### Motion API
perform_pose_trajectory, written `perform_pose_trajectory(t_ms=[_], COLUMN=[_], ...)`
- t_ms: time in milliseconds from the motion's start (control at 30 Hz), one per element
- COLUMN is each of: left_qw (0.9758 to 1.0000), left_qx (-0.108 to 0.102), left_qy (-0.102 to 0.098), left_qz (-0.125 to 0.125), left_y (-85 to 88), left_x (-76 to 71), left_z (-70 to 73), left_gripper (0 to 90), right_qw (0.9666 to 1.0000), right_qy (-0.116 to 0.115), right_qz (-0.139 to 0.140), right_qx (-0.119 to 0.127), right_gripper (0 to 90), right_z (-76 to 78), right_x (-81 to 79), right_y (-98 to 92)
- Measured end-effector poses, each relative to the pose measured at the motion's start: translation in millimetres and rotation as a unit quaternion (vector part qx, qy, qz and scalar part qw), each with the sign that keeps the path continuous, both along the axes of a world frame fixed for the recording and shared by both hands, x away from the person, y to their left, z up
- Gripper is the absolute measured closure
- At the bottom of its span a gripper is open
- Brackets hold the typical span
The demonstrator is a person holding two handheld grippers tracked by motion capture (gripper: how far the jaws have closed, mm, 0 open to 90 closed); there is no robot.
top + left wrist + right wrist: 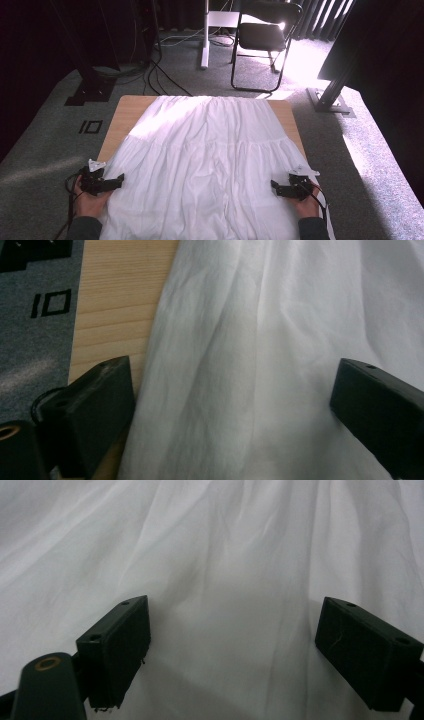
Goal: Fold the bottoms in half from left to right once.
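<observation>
I am holding my left tool [119, 178] at the left edge of the white skirt [210, 160], which is lying spread flat over the wooden bench [127, 112] with its narrow gathered end at the far edge and its wide hem hanging off the near edge toward me. In the left gripper view the jaws are standing wide apart, gripping nothing: one is sitting over bare wood just outside the cloth's border, the other over the fabric [260, 365], so the skirt's side edge is running between them. My right tool [274, 186] is resting at the skirt's right edge, and in the right gripper view its jaws are likewise gaping wide with only smooth, softly creased cloth [225, 580] between them, nothing pinched. A strip of bare bench is showing along the left side and at both far corners; on the right the cloth is reaching nearly to the bench's edge. Grey carpet [45, 155] is lying open on both sides, while a black folding chair [265, 35] and trailing cables [160, 75] are standing well beyond the far edge.
</observation>
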State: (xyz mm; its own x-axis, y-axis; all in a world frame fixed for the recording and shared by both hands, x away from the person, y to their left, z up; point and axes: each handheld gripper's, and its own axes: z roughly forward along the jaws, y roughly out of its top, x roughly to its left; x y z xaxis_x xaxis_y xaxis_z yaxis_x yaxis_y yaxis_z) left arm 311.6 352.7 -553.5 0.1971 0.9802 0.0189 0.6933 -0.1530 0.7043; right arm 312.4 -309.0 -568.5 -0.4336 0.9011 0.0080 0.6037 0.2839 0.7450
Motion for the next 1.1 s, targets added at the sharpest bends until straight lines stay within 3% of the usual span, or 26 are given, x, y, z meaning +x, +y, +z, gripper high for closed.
perform_pose_trajectory(t_ms=[100, 167, 267, 333, 433, 533, 667, 833, 1000, 1100], left_qw=[0.9999, 0.9999, 0.9995, 0.9984, 0.9976, 0.9965, 0.9938, 0.994, 0.9952, 0.9965], left_qx=[-0.005, -0.007, 0.03, 0.054, 0.065, 0.063, 0.067, 0.08, 0.069, 0.055], left_qy=[0.003, 0.008, 0.012, 0.011, 0.004, -0.01, -0.009, -0.008, -0.024, -0.044], left_qz=[-0.009, -0.009, 0.003, 0.012, 0.024, 0.053, 0.088, 0.075, 0.064, 0.045], left_y=[2.6, 5.4, 6.1, 7.9, 14.9, 29.0, 45.2, 41.8, 37.8, 29.9], left_x=[-4.5, -5.8, -8.1, -10.4, -14.4, -20.7, -27.1, -28.5, -32.7, -35.7], left_z=[6.5, 8.2, 10.9, 12.9, 16.2, 22.2, 23.8, 23.6, 33.9, 45.1], left_gripper=[51.9, 68.7, 85.2, 87.6, 88.3, 88.4, 88.5, 88.4, 88.4, 88.3], right_qw=[1.0, 1.0, 1.0, 1.0, 1.0, 1.0, 1.0, 1.0, 1.0, 1.0], right_qy=[0.0, 0.0, 0.0, 0.0, 0.0, 0.0, 0.0, 0.0, -0.001, 0.0], right_qz=[0.0, 0.0, 0.0, 0.0, 0.0, -0.001, -0.001, 0.0, 0.0, 0.0], right_qx=[0.0, 0.0, 0.0, 0.0, 0.0, 0.0, 0.001, 0.001, 0.001, 0.001], right_gripper=[13.8, 13.8, 13.8, 13.9, 13.9, 13.9, 14.0, 13.9, 13.9, 13.9], right_z=[-0.1, -0.1, 0.0, 0.0, 0.0, -0.1, 0.0, -0.1, -0.1, -0.1], right_x=[0.0, 0.0, 0.0, 0.0, -0.2, -0.6, -1.8, -2.0, -1.9, -1.9], right_y=[0.0, 0.0, 0.0, -0.1, 0.0, 0.3, 1.2, 1.3, 1.3, 1.3])
